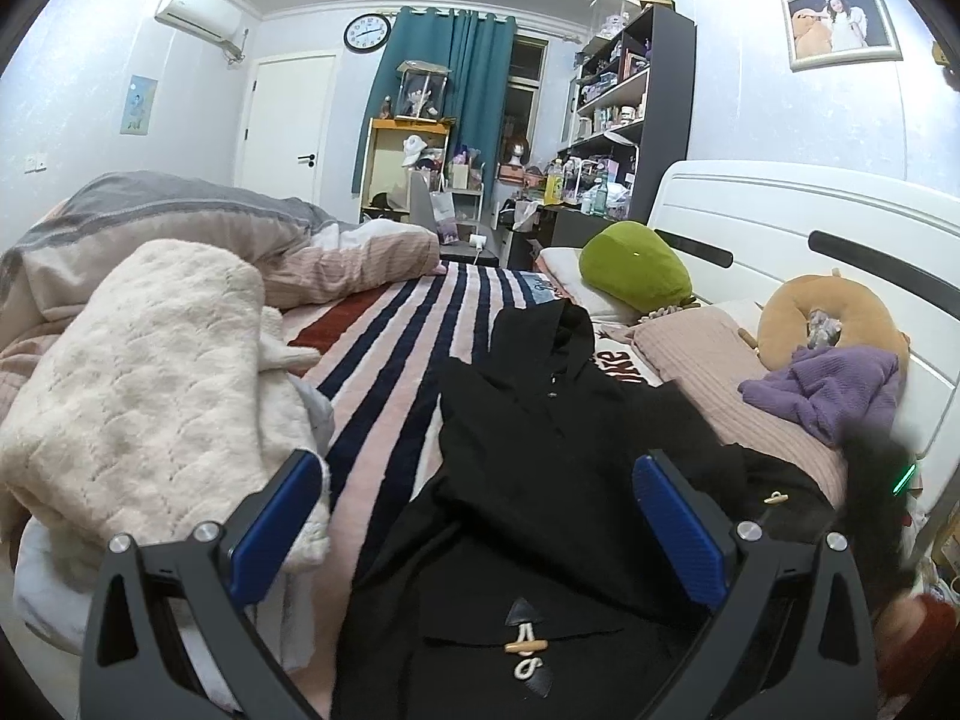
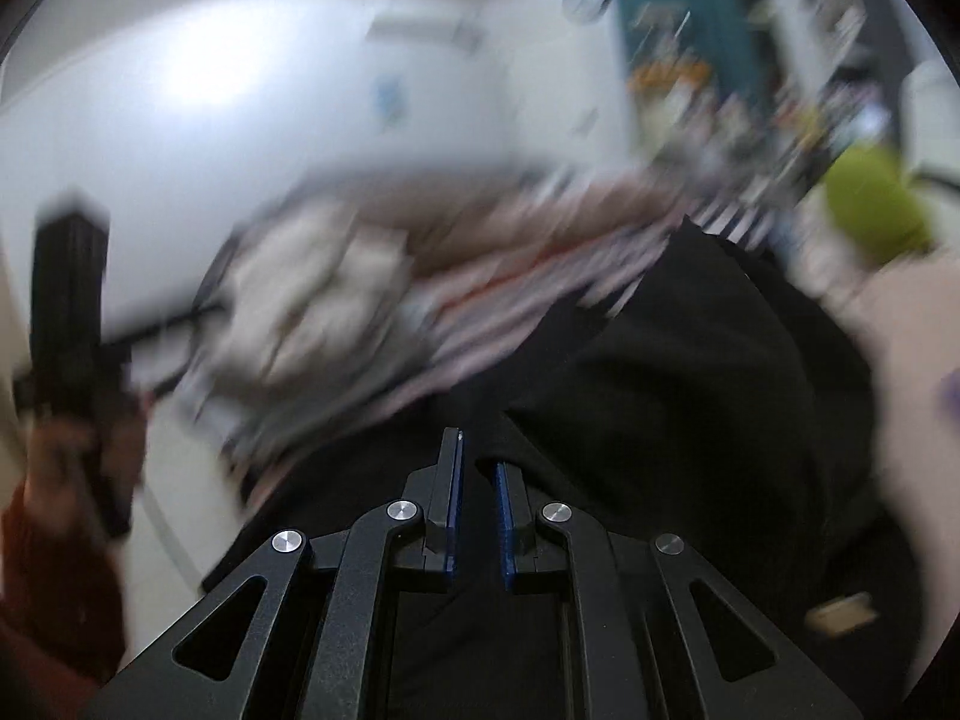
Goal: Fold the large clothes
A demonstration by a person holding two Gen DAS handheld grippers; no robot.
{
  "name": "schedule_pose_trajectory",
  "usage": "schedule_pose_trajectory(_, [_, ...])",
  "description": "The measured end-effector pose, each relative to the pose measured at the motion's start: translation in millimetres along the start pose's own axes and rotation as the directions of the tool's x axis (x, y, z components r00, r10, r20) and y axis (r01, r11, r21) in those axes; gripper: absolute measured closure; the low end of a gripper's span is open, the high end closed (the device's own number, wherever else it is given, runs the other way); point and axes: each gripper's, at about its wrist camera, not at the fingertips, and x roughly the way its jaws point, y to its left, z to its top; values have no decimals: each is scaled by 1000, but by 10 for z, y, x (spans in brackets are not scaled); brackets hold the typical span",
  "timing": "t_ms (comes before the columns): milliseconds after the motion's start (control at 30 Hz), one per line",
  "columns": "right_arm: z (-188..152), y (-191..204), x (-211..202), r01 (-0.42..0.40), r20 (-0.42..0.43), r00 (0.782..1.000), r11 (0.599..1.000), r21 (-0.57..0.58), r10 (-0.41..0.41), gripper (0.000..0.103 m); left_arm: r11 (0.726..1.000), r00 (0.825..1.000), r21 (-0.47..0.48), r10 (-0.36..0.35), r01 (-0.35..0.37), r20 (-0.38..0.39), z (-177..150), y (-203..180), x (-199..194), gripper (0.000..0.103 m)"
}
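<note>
Cluttered bedroom, striped bedspread (image 1: 384,348) — the black hooded coat (image 1: 540,480) lies spread flat there, ready for folding. Left gripper (image 1: 474,516) hovers wide open above it; right gripper (image 2: 477,468) looks nearly closed — probably pinching coat fabric, too blurry to confirm.

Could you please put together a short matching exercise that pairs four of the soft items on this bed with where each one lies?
Things:
1. black hooded duffle coat with wooden toggles
2. cream fluffy knitted blanket
3. green rounded plush cushion
4. purple crumpled knit garment

Places:
A. against the white headboard, near the far end
B. spread on the striped bedspread, between the left gripper's fingers
C. on the pink pillow, beside the tan ring cushion
D. heaped at the left edge of the bed

Pairs: 1-B, 2-D, 3-A, 4-C
</note>
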Motion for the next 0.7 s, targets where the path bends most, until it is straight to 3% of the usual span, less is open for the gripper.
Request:
schedule_pose_trajectory(100, [-294,73,534,-16,-193,981,1000,10,18,98,1000,1000,-8,4,-4,-6,-20,51,-4,1])
schedule_pose_trajectory(200, [-489,110,677,6,-254,967,1000,4,-4,97,1000,1000,-6,12,-12,-11,-34,65,-7,1])
schedule_pose_trajectory(233, [-498,115,648,8,-250,968,1000,4,-7,96,1000,1000,-7,14,-14,-12,-37,63,-8,1])
schedule_pose_trajectory(333, [-395,92,306,-2,-183,983,999,41,9,78,1000,1000,-10,13,-13,-18,-55,57,0,1])
schedule_pose_trajectory(400, [-313,75,62,-3,-118,993,998,65,11,59,1000,1000,-16,9,-9,-22,-64,53,19,1])
schedule_pose_trajectory(500, [-281,-54,-372,53,-26,998,994,99,-51,36,1000,1000,-18,5,-5,-27,-68,40,55,1])
schedule_pose_trajectory(533, [-293,-137,-500,95,-6,995,988,123,-95,33,1000,1000,-17,4,-5,-28,-68,32,63,1])
schedule_pose_trajectory(600, [-301,-250,-581,163,-2,986,974,158,-164,17,1000,1000,-16,2,-2,-30,-70,9,63,1])
schedule_pose_trajectory(700, [-410,-493,-521,219,-42,976,949,226,-215,15,1000,1000,-16,-3,2,-30,-66,-21,52,1])
